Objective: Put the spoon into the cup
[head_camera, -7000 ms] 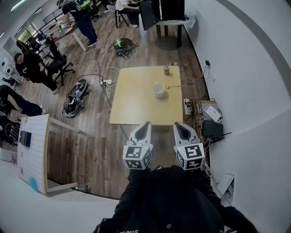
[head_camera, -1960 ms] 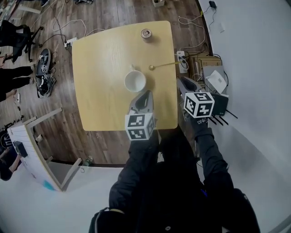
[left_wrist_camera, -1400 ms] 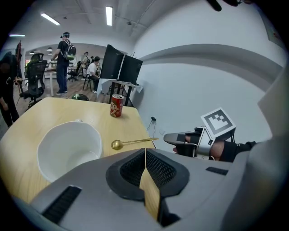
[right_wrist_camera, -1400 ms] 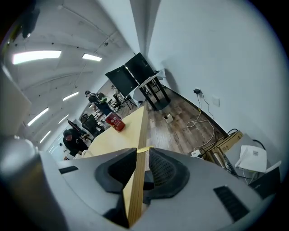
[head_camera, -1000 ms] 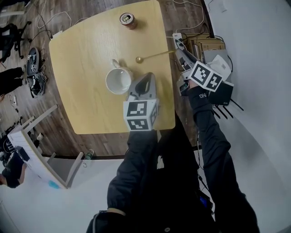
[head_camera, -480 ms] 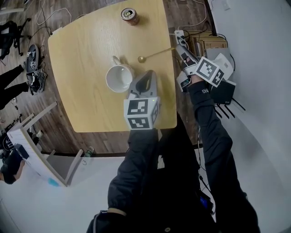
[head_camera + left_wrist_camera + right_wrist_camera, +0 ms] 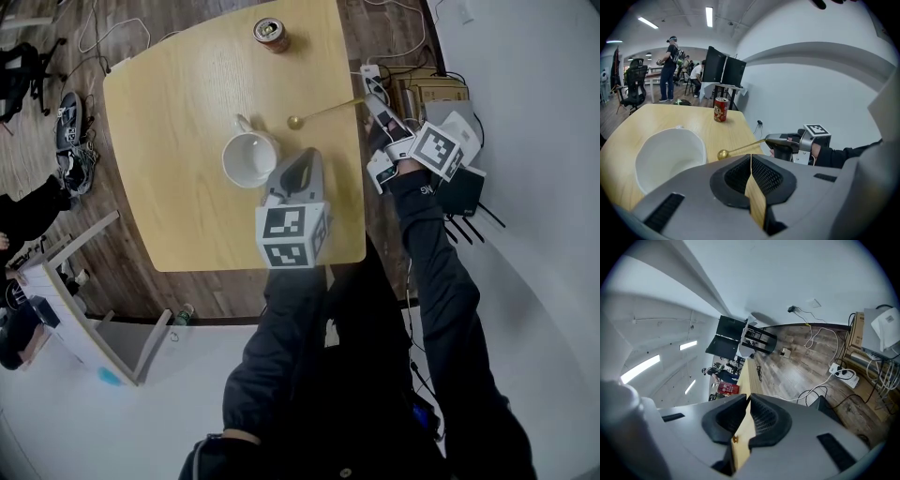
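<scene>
Since a moment ago the right tongs (image 7: pixel 373 105) have just been closing and now clamp the handle tip of the spoon (image 7: pixel 323 112) at the right edge of the table (image 7: pixel 187 84). Its long axis runs across the table, with the bowl pointing left, just beside the cup (image 7: pixel 249 159). The left tongs (image 7: pixel 298 167), jaws together, hover by the cup.

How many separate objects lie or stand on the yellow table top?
3. A white cup near the table's middle; a gold spoon just right of it, handle reaching the right edge; a red can by the far edge. The left gripper may hide something small.
</scene>
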A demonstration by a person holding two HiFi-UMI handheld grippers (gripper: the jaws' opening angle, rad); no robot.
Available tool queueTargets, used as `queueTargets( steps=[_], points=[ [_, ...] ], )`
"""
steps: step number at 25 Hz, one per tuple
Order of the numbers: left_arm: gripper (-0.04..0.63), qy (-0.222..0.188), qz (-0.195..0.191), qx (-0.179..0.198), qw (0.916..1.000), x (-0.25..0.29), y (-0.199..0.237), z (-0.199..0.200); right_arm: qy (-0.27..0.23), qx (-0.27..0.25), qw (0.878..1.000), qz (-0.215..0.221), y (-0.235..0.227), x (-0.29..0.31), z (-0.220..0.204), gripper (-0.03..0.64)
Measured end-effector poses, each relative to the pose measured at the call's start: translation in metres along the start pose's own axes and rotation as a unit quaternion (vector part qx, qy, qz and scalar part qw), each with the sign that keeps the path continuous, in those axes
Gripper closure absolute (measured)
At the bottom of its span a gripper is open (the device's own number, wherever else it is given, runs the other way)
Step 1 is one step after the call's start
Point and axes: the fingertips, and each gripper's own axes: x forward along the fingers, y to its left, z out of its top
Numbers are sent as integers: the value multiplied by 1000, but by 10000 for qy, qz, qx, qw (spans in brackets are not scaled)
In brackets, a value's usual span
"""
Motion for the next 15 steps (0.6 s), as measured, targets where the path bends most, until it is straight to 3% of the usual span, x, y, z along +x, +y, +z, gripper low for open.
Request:
queueTargets(
  steps=[6,15],
  points=[
    [560,-163,-35,10,9999,-19,-5,19,-213,19,9970,743,52,-10,9,591],
    [560,-437,96,-129,9989,-59,6,40,-329,-257,9932,1088,125,-27,10,592]
  ],
)
